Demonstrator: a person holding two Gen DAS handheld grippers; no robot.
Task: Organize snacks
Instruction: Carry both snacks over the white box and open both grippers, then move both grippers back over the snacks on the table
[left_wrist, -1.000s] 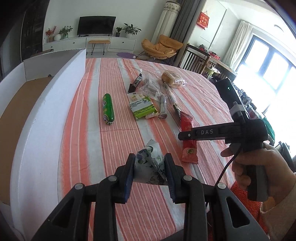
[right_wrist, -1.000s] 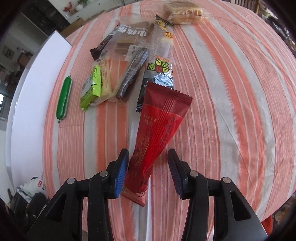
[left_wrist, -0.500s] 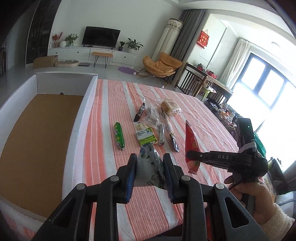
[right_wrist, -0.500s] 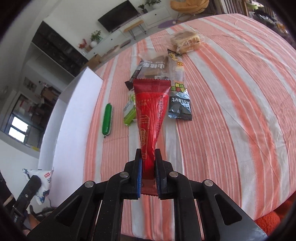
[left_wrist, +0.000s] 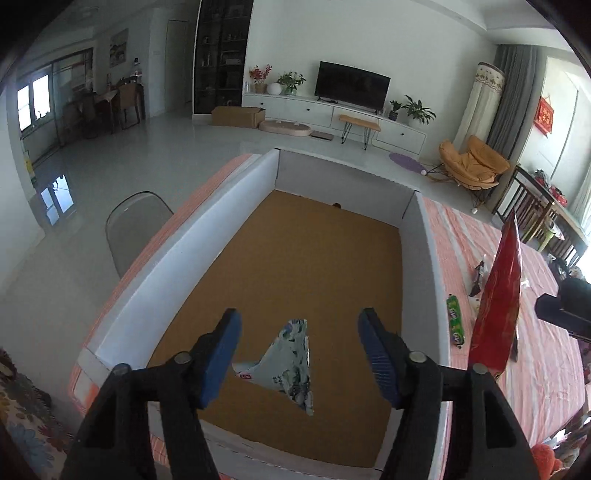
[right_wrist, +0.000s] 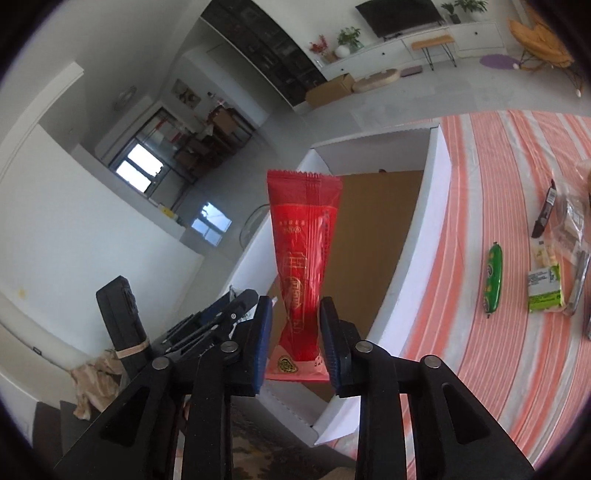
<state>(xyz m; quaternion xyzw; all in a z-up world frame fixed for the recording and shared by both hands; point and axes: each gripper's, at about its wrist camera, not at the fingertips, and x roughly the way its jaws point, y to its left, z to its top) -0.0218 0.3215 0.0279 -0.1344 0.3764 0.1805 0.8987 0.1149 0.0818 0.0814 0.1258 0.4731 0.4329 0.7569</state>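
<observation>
- The left gripper (left_wrist: 299, 350) hangs above the white box (left_wrist: 236, 218); its jaws are opening and stand well apart, clear of the pale printed packet (left_wrist: 290, 363), which sits over the brown floor of the box (falling or landed, it cannot be told).
- This position drops the snack straight into the container.
- The right gripper (right_wrist: 295, 339) is just beside the near box wall. Its jaws are opening, with the red packet (right_wrist: 301, 266) upright between the pads (right_wrist: 263, 339); a gap shows at each side, so the grip appears released.
- The green sausage snack (right_wrist: 494, 282) and other wrappers lie on the striped tablecloth (right_wrist: 461, 332), not yet sorted.
</observation>
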